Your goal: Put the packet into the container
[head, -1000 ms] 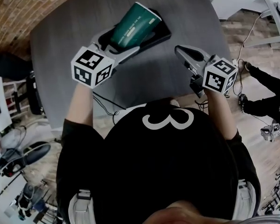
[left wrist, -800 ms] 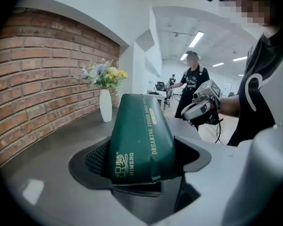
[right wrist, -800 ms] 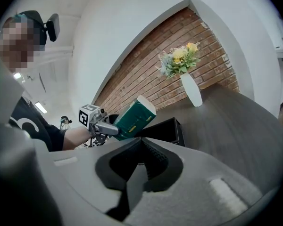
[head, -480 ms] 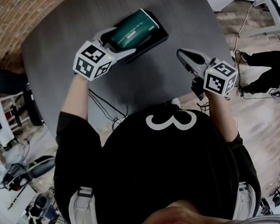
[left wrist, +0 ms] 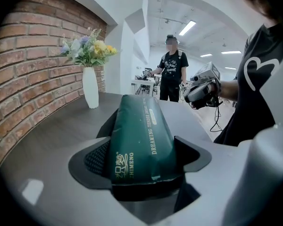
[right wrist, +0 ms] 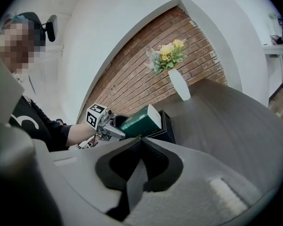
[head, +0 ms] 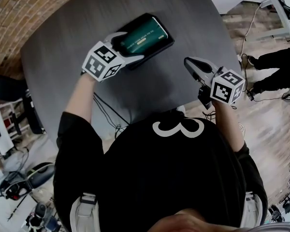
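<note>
Brick wall (left wrist: 33, 74): runs along the bench edge at 10 o'clock in the head view.
Bench (head: 63, 47): dark grey top with rounded corners; carries the container and the vase.
Bystander (left wrist: 170, 74): dark clothes, standing beyond the far end of the bench in the left gripper view.
Container (head: 165, 41): black, open, rectangular; stands on the bench at 1 o'clock from the left hand-held gripper and 10 o'clock from the right one.
Packet (head: 141, 36): dark green with pale lettering; in the head view it sits within the container's outline. The right gripper view shows it tilted, far end raised above the container rim. Whether it touches the container floor cannot be told.
Left hand-held gripper (head: 130, 46): jaws clamped on the near end of the packet, one on each side.
Right hand-held gripper (right wrist: 139, 147): jaws pressed together with nothing between them; held above the bench edge, well apart from the container.
Vase (left wrist: 90, 87): white, upright, with flowers; at 10 o'clock of the packet in the left gripper view.
</note>
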Demonstrator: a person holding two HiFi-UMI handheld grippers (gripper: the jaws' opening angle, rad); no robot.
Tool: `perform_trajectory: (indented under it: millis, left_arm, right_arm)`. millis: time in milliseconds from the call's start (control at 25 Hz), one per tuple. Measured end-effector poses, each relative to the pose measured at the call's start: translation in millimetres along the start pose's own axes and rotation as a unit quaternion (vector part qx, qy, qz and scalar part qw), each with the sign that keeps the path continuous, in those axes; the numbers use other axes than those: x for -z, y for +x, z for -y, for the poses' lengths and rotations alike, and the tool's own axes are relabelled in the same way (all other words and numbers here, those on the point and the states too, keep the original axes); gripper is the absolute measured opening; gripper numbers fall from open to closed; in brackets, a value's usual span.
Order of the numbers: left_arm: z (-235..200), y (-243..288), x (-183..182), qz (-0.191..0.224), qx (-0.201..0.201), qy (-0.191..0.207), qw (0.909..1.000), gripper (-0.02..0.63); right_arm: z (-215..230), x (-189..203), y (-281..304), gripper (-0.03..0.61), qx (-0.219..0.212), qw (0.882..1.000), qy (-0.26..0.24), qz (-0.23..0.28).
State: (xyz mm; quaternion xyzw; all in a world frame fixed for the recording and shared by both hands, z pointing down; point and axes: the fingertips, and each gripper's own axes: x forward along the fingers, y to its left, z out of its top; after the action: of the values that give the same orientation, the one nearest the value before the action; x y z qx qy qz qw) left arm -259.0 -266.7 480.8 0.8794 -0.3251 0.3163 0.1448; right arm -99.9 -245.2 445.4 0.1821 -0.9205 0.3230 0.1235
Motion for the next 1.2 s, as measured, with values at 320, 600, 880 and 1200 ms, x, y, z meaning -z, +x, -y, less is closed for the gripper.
perform_trajectory:
  millis: [320, 600, 880, 1200]
  left_arm:
    - [2, 9, 2, 0.005, 0.010, 0.010, 0.9999, 0.442]
    - [3, 0, -2, 0.026, -0.007, 0.010, 0.9996, 0.483]
    - [-12, -68, -24, 0.122, -0.150, -0.107, 0.9751, 0.125]
    - [84, -101, -29, 0.222, -0.168, -0.288, 0.9164, 0.012]
  right_arm:
    - [0, 2, -1, 0.002, 0.001, 1.000, 0.009, 0.015]
    - [-3, 4, -1, 0.002, -0.005, 1.000, -0.011, 0.014]
    - [-24, -17, -3, 0.002, -0.042, 0.998, -0.040, 0.023]
    - [-68, -35, -15, 0.002, -0.105, 0.988, -0.112, 0.021]
